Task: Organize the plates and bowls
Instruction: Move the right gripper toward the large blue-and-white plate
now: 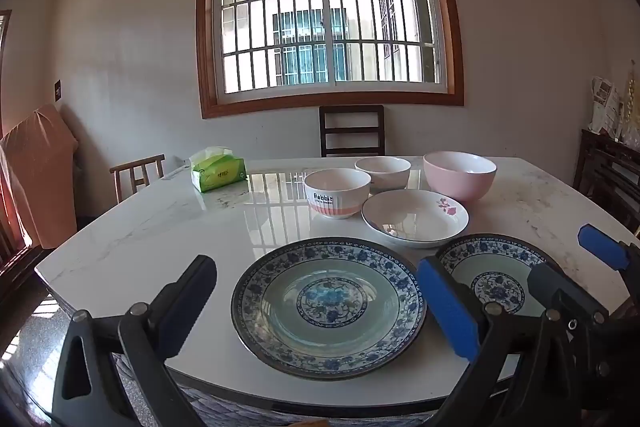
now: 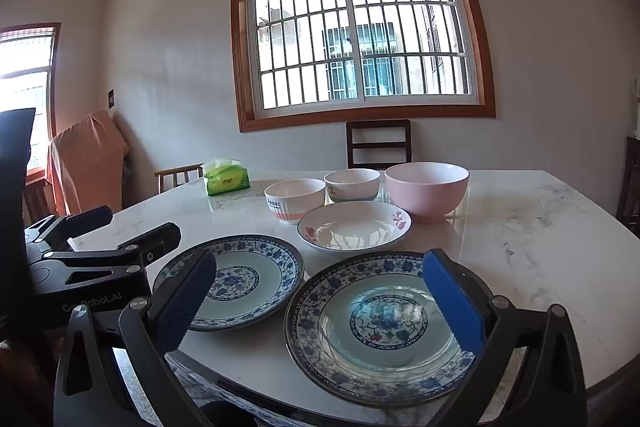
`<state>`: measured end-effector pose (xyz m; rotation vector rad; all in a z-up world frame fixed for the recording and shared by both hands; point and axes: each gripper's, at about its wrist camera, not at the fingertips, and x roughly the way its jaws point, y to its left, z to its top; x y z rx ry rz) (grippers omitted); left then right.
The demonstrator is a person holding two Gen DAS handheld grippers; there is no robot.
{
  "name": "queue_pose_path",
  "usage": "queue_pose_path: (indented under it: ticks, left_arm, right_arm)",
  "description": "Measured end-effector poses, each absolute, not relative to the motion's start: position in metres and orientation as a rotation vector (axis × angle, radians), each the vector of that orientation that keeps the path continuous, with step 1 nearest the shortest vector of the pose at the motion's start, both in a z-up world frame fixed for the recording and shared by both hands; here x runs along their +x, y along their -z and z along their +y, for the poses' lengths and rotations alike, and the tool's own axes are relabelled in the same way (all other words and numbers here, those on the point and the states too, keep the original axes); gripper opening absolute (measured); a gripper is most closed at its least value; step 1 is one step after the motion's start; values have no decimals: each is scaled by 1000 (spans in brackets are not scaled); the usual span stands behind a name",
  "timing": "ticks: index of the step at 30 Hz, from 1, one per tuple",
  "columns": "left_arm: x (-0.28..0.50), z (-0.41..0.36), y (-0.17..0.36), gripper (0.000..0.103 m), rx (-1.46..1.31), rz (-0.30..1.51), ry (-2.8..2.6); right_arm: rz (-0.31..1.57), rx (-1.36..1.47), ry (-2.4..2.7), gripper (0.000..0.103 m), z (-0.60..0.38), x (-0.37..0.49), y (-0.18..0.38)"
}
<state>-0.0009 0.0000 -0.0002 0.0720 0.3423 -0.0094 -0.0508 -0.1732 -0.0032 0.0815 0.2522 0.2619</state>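
On the marble table (image 1: 140, 227), far left, I see a green tissue pack (image 1: 219, 174). My left gripper (image 1: 316, 303) hangs spread wide over the left blue-patterned plate (image 1: 328, 307). Behind sit the "Rabbit" bowl (image 1: 337, 191), white bowl (image 1: 382, 171), floral dish (image 1: 415, 218) and pink bowl (image 1: 460, 174). My right gripper (image 2: 320, 301), fingers apart, frames the right blue-patterned plate (image 2: 384, 323).

We're facing a pale wall (image 1: 128, 27) with a big barred window (image 1: 328, 11) in a wooden frame, daylight pouring through and glinting off the white marble table (image 1: 168, 219). A dark chair (image 1: 352, 131) stands behind it, a lighter chair (image 1: 138, 173) at left, beside something draped in orange cloth (image 1: 36, 163).
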Motion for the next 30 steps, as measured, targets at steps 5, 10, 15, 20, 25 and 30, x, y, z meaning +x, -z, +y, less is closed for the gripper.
queue_pose_path:
  ticks: [5, 10, 15, 20, 25, 30]
  left_arm:
    - [1, -1, 6, 103, 60, 372, 5]
    - [4, -4, 12, 103, 63, 379, 3]
    - [3, 1, 11, 103, 60, 390, 1]
    - [7, 4, 13, 103, 46, 413, -5]
    - [10, 9, 12, 103, 24, 435, -25]
    - [12, 16, 16, 103, 8, 466, -40]
  right_arm:
    - [248, 75, -258, 103, -177, -52, 2]
    - [272, 69, -262, 103, -168, -49, 5]
    - [287, 69, -274, 103, -171, -47, 6]
    - [294, 66, -278, 103, -169, -48, 5]
    - [305, 63, -298, 103, -167, -46, 4]
    - [311, 64, -320, 103, -166, -45, 3]
